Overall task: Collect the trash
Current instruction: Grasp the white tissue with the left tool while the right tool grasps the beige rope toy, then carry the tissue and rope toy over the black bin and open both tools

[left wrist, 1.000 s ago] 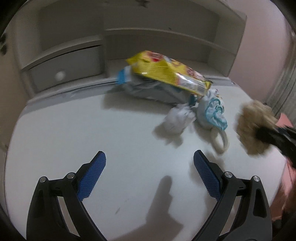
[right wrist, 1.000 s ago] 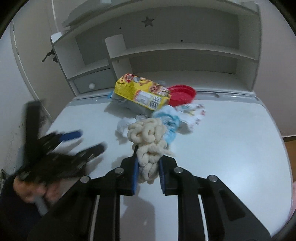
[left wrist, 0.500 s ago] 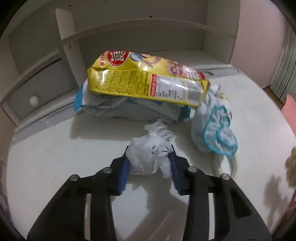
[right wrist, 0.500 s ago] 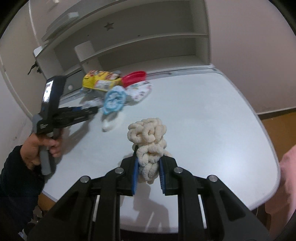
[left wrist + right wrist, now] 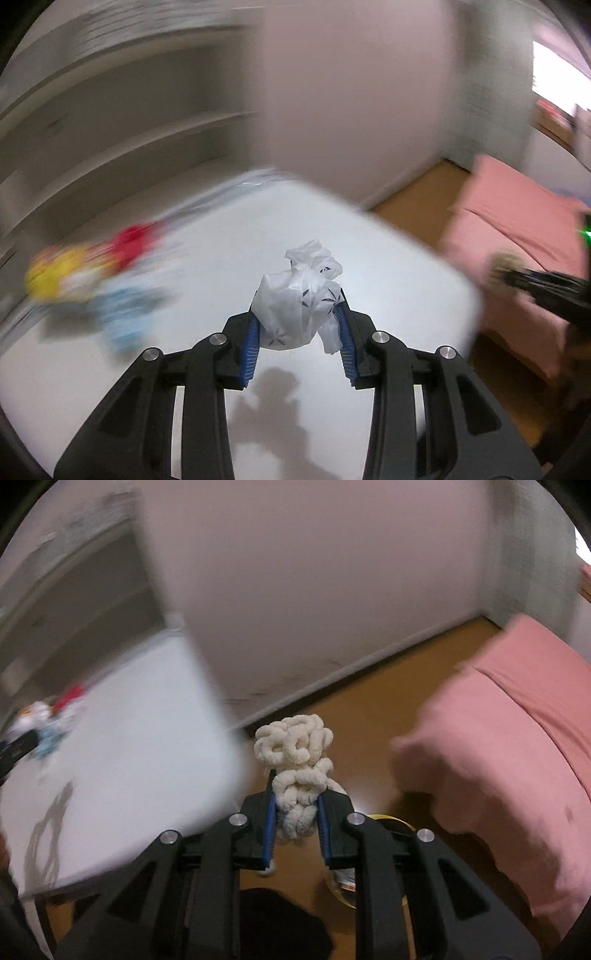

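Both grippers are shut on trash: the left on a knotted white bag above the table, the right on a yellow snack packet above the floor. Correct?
Not quite: the right gripper holds a cream knitted bundle, per the right wrist view.

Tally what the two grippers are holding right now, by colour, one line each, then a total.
White: 1, the knotted plastic bag clamped in the left gripper.
Cream: 1, the chunky yarn bundle clamped in the right gripper.
Total: 2
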Demonstrator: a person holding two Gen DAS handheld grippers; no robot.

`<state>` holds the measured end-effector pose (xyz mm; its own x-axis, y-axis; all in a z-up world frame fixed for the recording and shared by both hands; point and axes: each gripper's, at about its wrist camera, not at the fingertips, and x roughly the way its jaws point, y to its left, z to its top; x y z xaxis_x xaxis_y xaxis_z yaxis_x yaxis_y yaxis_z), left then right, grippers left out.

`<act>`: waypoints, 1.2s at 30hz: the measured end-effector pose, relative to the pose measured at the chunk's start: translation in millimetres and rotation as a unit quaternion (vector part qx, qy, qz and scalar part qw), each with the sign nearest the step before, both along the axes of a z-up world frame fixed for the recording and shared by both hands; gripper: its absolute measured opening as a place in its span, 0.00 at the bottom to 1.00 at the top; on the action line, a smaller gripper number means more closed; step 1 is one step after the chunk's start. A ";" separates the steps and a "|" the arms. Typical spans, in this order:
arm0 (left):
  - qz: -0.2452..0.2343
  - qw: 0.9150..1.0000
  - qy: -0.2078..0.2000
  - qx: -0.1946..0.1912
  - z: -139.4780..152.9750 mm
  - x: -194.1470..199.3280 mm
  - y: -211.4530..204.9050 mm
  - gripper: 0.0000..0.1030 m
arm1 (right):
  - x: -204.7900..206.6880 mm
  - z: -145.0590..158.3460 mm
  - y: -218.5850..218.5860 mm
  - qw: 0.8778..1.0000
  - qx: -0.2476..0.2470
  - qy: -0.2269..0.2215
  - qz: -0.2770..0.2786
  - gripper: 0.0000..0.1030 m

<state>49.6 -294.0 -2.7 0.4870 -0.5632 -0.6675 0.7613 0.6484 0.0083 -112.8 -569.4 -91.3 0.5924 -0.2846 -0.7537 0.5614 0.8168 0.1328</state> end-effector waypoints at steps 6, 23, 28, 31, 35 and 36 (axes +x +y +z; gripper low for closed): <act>-0.148 0.988 0.048 0.013 -35.3 -80.6 -135.3 0.35 | -40.8 -68.8 -81.8 0.993 0.051 0.062 -0.085 0.18; -0.193 0.966 0.126 0.119 -172.7 -121.8 -265.9 0.35 | -68.8 -190.8 -139.7 0.965 0.168 0.175 -0.103 0.18; -0.196 0.965 0.128 0.121 -177.6 -123.8 -261.9 0.35 | -72.9 -187.3 -140.5 0.966 0.172 0.166 -0.101 0.18; -0.195 0.964 0.131 0.122 -178.2 -122.2 -260.2 0.35 | -71.3 -185.0 -140.7 0.967 0.174 0.158 -0.096 0.19; -0.194 0.965 0.130 0.122 -177.9 -122.7 -257.8 0.35 | -67.9 -184.0 -138.3 0.968 0.172 0.156 -0.092 0.45; -0.194 0.965 0.130 0.123 -177.8 -122.7 -257.3 0.35 | -68.1 -182.5 -137.5 0.969 0.169 0.154 -0.093 0.53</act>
